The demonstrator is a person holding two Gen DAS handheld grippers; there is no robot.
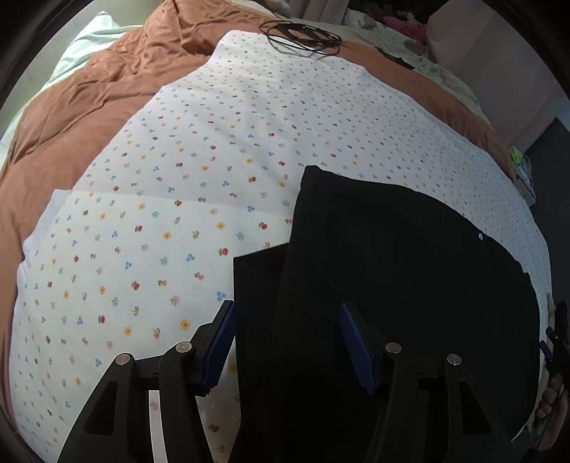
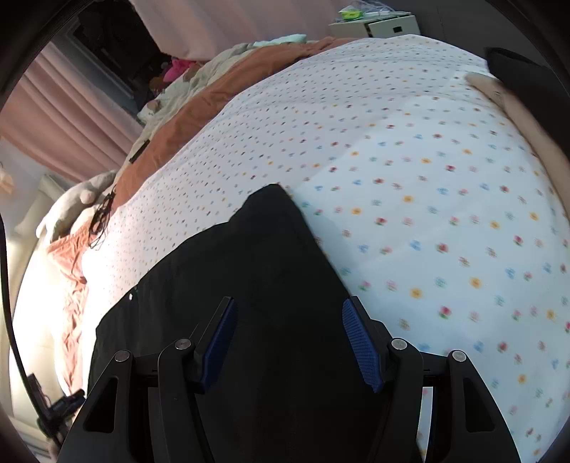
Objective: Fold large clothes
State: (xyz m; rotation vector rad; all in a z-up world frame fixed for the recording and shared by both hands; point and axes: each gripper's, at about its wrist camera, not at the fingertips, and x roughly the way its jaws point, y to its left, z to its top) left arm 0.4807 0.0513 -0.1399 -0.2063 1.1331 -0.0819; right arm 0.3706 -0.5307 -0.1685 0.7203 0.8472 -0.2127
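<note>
Black trousers (image 1: 392, 267) lie folded on a white flowered sheet (image 1: 178, 178), with a small metal stud on the right side. A lower layer sticks out at the fold's left edge. My left gripper (image 1: 286, 308) hovers open over the near left part of the trousers, nothing between its blue pads (image 1: 222, 338). In the right wrist view the same trousers (image 2: 267, 256) taper to a corner away from me. My right gripper (image 2: 288, 302) stands open above them, its pads (image 2: 359, 342) clear of the cloth.
A rust-orange duvet (image 1: 89, 96) borders the sheet, with a coil of black cord (image 1: 302, 35) at its far end. A hand (image 1: 550, 406) shows at the right edge. A bare forearm (image 2: 527, 117) crosses the upper right. A bedside cabinet (image 2: 377, 25) and pink curtains (image 2: 64, 107) stand beyond.
</note>
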